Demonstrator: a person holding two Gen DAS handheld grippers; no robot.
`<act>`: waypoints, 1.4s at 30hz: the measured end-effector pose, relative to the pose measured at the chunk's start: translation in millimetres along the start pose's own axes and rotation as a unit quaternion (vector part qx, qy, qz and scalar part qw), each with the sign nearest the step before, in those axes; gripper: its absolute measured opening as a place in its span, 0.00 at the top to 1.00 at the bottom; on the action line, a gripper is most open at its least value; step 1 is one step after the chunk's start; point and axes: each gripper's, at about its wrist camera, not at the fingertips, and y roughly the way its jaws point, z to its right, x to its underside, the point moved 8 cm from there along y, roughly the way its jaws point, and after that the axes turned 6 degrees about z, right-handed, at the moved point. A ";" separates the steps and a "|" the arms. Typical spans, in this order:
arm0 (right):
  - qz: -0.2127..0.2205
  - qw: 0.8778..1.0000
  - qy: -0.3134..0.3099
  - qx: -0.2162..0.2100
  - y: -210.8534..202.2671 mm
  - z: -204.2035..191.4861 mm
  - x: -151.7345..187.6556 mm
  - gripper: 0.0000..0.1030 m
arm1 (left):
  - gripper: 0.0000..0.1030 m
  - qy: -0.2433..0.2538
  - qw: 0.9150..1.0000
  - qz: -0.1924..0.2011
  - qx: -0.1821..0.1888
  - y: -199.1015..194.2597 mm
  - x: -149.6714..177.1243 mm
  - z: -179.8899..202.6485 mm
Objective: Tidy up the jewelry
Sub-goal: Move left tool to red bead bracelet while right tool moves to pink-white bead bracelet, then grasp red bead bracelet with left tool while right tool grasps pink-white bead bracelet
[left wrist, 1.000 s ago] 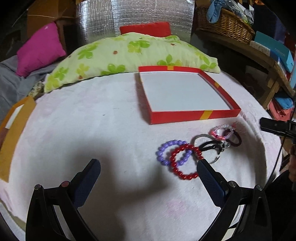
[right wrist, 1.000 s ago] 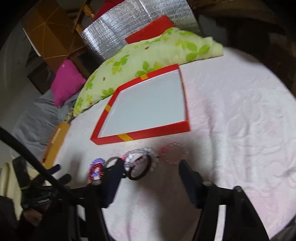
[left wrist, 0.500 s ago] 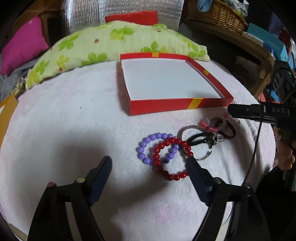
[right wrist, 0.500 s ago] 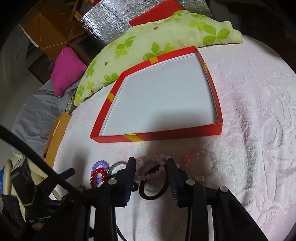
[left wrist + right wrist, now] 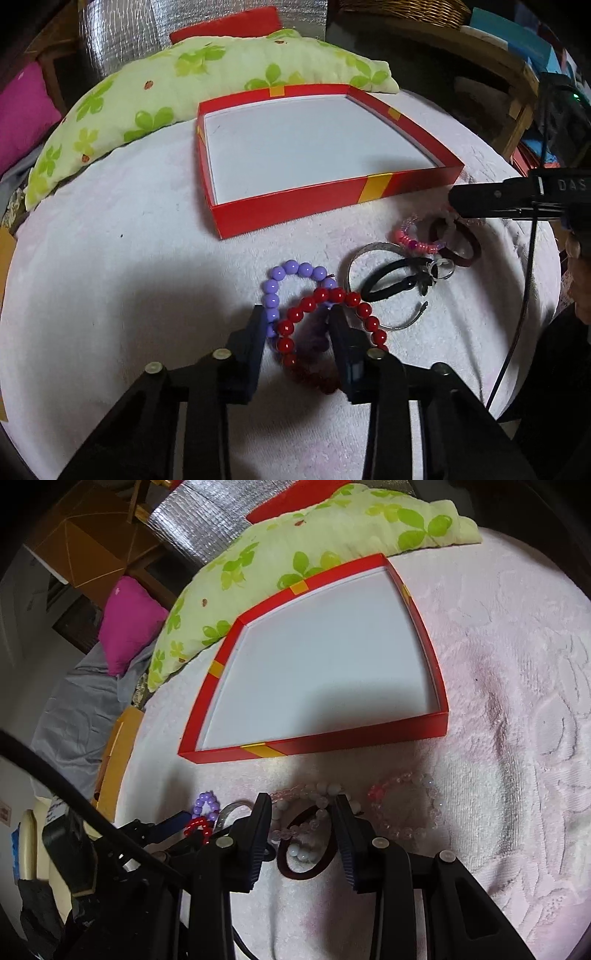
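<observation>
A red bead bracelet [image 5: 369,321] overlaps a purple bead bracelet [image 5: 295,266] on the pale towel. My left gripper [image 5: 297,321] is down over them and its jaws are closing. Strands of both lie between the fingers, with a gap still on the right side. My right gripper [image 5: 302,812] has its pads against a pale bead bracelet [image 5: 321,786] that lies over a maroon hair tie [image 5: 317,871]. A clear pink bracelet [image 5: 432,812] lies just to its right. The red box [image 5: 295,218] stands open beyond, white inside, with nothing in it.
A silver bangle [image 5: 373,248], a black hair tie [image 5: 391,288] and a pink coil bracelet [image 5: 406,240] lie between the grippers. A green floral pillow [image 5: 184,81] lies behind the box. A cable [image 5: 524,295] hangs at the right table edge.
Both grippers came down and forward onto the jewelry. The left jaws narrowed from wide apart to around the red and purple beads. The right jaws narrowed around the pale bead bracelet.
</observation>
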 end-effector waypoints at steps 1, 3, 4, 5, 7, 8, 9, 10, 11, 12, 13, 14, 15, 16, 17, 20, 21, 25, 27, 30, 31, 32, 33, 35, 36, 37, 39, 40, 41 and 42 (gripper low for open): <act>-0.001 1.000 0.002 0.005 1.2 1.3 0.0 0.64 | 0.73 0.000 1.000 0.002 0.000 -0.4 0.3 -0.9; -0.003 1.000 0.006 0.008 4.4 2.7 -1.4 0.64 | 0.80 -0.004 1.000 0.004 0.003 -1.0 -1.6 -2.1; -0.004 1.000 0.006 0.010 5.8 2.7 -2.0 0.64 | 0.81 -0.006 1.000 0.007 0.004 -1.5 -2.9 -2.9; -0.005 1.000 0.004 0.013 7.3 2.0 -1.8 0.64 | 0.87 -0.007 1.000 0.012 0.005 -2.3 -4.5 -2.5; -0.010 1.000 -0.004 0.023 12.0 -0.1 -1.1 0.64 | 0.92 -0.007 1.000 0.016 0.006 -3.0 -6.9 -2.1; -0.011 0.999 -0.010 0.028 13.8 -1.8 -0.6 0.65 | 0.92 -0.006 1.000 0.017 0.005 -3.1 -7.7 -2.2; -0.013 0.999 -0.020 0.037 15.5 -4.2 0.0 0.69 | 0.92 -0.005 1.000 0.017 0.005 -2.5 -8.2 -1.8; -0.013 0.998 -0.031 0.045 16.6 -6.5 0.9 0.78 | 0.93 -0.003 1.000 0.018 0.004 -2.0 -8.9 -1.5; -0.013 0.997 -0.043 0.055 17.6 -8.6 1.6 0.86 | 0.93 0.000 1.000 0.019 0.003 -1.6 -9.8 -1.2; -0.012 0.996 -0.059 0.071 18.6 -10.5 2.3 0.88 | 0.93 0.002 1.000 0.021 0.005 -2.3 -11.0 -0.1; -0.012 0.993 -0.074 0.087 19.6 -11.5 3.1 0.89 | 0.94 0.003 1.000 0.023 0.006 -2.9 -11.0 0.9; -0.012 0.992 -0.085 0.097 20.2 -12.3 4.1 0.90 | 0.94 0.004 1.000 0.025 0.009 -3.6 -11.2 1.8; -0.011 0.990 -0.095 0.105 20.2 -13.9 4.9 0.91 | 0.94 0.004 1.000 0.025 0.010 -4.0 -11.3 2.1; -0.009 0.989 -0.102 0.109 19.8 -14.1 5.4 0.92 | 0.94 0.004 1.000 0.026 0.010 -4.9 -10.5 2.2; -0.005 0.987 -0.110 0.114 18.5 -15.5 5.0 0.92 | 0.94 0.003 1.000 0.027 0.011 -5.5 -10.1 1.5; 0.010 0.984 -0.125 0.128 13.9 -15.9 2.5 0.92 | 0.94 -0.003 1.000 0.026 0.010 -5.8 -8.6 -1.6; 0.012 0.984 -0.125 0.128 12.7 -16.0 2.1 0.92 | 0.94 -0.003 1.000 0.025 0.010 -6.0 -7.9 -2.1; 0.036 0.982 -0.142 0.123 3.2 -24.5 -1.2 0.92 | 0.91 0.007 1.000 0.023 0.013 -4.0 -6.7 2.5; 0.042 0.980 -0.153 0.123 1.8 -28.9 -1.5 0.92 | 0.86 0.010 1.000 0.016 0.014 -0.4 -4.6 3.3; 0.032 0.979 -0.156 0.126 6.3 -31.1 2.5 0.92 | 0.86 0.008 1.000 0.018 0.019 1.2 -4.8 3.4; 0.029 0.979 -0.156 0.126 7.1 -30.6 4.0 0.92 | 0.86 0.007 1.000 0.016 0.023 2.0 -4.2 3.8; 0.028 0.980 -0.155 0.126 7.6 -29.8 5.0 0.92 | 0.86 0.006 1.000 0.013 0.025 2.9 -2.8 3.8; 0.028 0.980 -0.152 0.124 6.4 -28.9 4.8 0.92 | 0.88 0.005 1.000 0.010 0.025 4.8 -2.0 3.3; 0.033 0.982 -0.144 0.119 4.0 -27.3 3.4 0.92 | 0.91 0.010 1.000 0.009 0.020 5.5 -1.0 4.0; 0.036 0.982 -0.140 0.118 1.9 -26.0 2.4 0.92 | 0.91 0.012 1.000 0.016 0.018 3.2 -2.3 4.6; 0.038 0.983 -0.138 0.117 0.1 -24.5 2.0 0.92 | 0.91 0.013 0.999 0.025 0.018 -0.3 -4.4 5.2; 0.037 0.984 -0.132 0.114 -0.9 -22.3 1.7 0.92 | 0.91 0.014 0.999 0.043 0.019 -7.2 -9.3 6.2; 0.035 0.985 -0.126 0.112 -0.9 -20.3 1.7 0.92 | 0.91 0.014 0.999 0.049 0.017 -9.8 -10.9 5.8; 0.035 0.986 -0.123 0.111 -1.0 -19.1 1.5 0.92 | 0.91 0.012 0.998 0.052 0.015 -11.7 -11.6 4.6; 0.035 0.986 -0.121 0.110 -1.5 -17.9 1.1 0.92 | 0.91 0.008 0.998 0.053 0.015 -12.8 -12.1 3.4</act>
